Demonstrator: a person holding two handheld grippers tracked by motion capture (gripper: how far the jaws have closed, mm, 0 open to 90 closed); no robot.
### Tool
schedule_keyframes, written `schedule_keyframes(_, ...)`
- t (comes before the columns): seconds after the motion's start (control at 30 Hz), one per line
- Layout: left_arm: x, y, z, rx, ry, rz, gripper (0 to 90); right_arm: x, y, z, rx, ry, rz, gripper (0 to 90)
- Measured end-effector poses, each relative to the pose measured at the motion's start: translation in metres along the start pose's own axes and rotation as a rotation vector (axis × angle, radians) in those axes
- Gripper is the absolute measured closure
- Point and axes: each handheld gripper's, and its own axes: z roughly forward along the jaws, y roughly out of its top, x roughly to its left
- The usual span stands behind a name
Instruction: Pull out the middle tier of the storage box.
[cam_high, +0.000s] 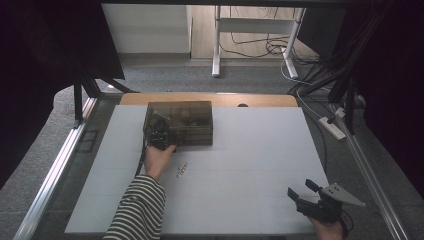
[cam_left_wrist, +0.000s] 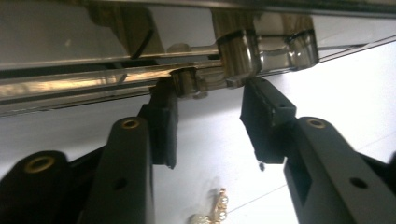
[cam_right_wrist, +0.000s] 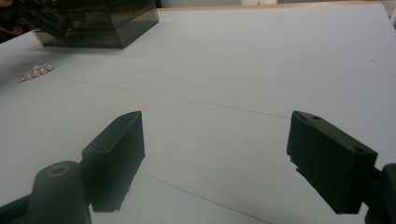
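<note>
We find a smoked, see-through plastic box (cam_high: 179, 123) with stacked drawer tiers on the white table (cam_high: 250, 165), toward its far edge. Its walls are dark brown and glossy; in the left gripper view a rounded, clear drawer knob (cam_left_wrist: 238, 58) projects from the box front.

Through the tinted walls we see dim shapes inside the box, too dark for us to identify.

The left gripper (cam_high: 161, 136) sits against the near left front of the box. Its jaws stand partly apart, either side of the knob; we cannot tell whether the pads press on it. A small gold jewelled piece (cam_high: 181, 170) lies on the table just in front of the box, near the left hand (cam_high: 159, 160); its exact form is too small for us to make out.

The right gripper (cam_high: 303, 191) rests well away from the box, at the near right corner of the table, jaws wide apart with nothing between them.
</note>
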Motion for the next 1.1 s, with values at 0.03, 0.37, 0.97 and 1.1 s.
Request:
schedule_keyframes(0.03,0.0006,0.0002,-0.0001,-0.001,-0.010,-0.011,54.8,0.0000,0.0000,0.0000,0.000,0.000,0.000,19.1)
schedule_keyframes(0.37,0.0046,0.0013,-0.0004,0.001,-0.037,-0.062,59.8,0.0002,0.0000,0.0003,0.002,0.002,0.000,19.1)
schedule_keyframes(0.97,0.0047,-0.0006,-0.0021,0.008,-0.026,-0.019,60.7,0.0001,-0.0002,-0.0004,0.001,0.005,0.000,19.1)
schedule_keyframes(1.1,0.0043,-0.0014,-0.0027,0.011,-0.024,-0.015,60.7,0.0000,-0.0002,-0.0002,0.002,0.006,0.000,19.1)
